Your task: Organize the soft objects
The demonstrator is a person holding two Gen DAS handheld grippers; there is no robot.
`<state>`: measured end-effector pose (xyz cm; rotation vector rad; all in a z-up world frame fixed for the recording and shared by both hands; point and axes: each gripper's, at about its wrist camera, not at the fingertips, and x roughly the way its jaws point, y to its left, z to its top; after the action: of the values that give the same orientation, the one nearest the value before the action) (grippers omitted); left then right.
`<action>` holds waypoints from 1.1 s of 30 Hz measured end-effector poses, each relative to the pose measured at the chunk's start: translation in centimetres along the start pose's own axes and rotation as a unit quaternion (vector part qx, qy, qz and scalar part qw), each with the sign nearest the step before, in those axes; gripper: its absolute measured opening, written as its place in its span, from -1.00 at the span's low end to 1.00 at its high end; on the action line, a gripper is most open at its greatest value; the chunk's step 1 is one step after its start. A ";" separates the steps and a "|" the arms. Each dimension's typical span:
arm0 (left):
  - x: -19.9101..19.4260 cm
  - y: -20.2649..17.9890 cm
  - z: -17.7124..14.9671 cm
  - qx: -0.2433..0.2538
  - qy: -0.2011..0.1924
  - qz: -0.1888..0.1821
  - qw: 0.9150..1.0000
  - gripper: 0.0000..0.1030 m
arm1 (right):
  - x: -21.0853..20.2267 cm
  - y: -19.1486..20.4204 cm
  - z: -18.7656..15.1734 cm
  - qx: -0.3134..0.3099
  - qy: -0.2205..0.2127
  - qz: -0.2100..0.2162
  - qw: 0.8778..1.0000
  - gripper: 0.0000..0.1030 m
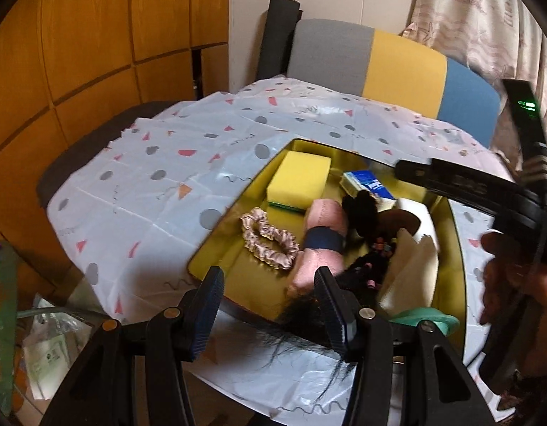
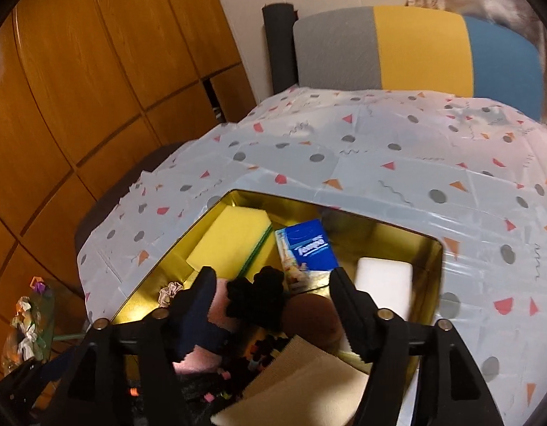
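Gleaming gold tin (image 2: 437,248) — spongy block (image 2: 234,238), satin scrunchie (image 1: 268,237).

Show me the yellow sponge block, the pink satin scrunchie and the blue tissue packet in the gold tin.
yellow sponge block (image 1: 297,177), left wrist view, top face.
pink satin scrunchie (image 1: 270,242), left wrist view, ruffled band.
blue tissue packet (image 2: 310,246), right wrist view, printed blue face.

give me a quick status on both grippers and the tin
Left gripper open, empty, at tin's near edge. Right gripper open above contents. Gold tin holds sponge, scrunchie, tissue pack. Nothing blocking.
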<state>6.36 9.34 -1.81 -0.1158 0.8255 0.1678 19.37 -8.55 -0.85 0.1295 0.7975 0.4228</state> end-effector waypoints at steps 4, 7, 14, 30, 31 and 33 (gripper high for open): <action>-0.3 -0.7 -0.1 0.013 -0.007 0.012 1.000 0.04 | -2.4 -0.6 -1.1 0.013 -0.027 -0.006 1.000 0.65; -0.1 -1.2 -0.3 0.022 0.005 0.015 1.000 0.04 | -3.7 -0.8 -2.1 0.017 -0.034 -0.014 0.999 0.77; 0.1 -2.0 -0.8 0.032 0.020 0.021 0.999 0.04 | -7.3 -0.3 -4.7 0.010 -0.059 -0.041 0.997 0.99; -2.9 -1.6 -1.4 0.034 -0.001 0.041 0.999 0.04 | -12.0 0.2 -11.1 0.063 -0.063 -0.186 0.978 0.99; -3.0 -1.5 -1.5 0.033 0.001 0.039 0.999 0.04 | -12.1 0.3 -11.3 0.068 -0.058 -0.200 0.976 0.99; -3.1 -1.3 -1.6 0.029 0.007 0.034 0.999 0.04 | -12.0 0.4 -11.6 0.074 -0.042 -0.209 0.974 0.99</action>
<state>3.36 7.50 -0.56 -0.0335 0.8487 0.2072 3.44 -13.67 -0.81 0.1130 0.7497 -0.0413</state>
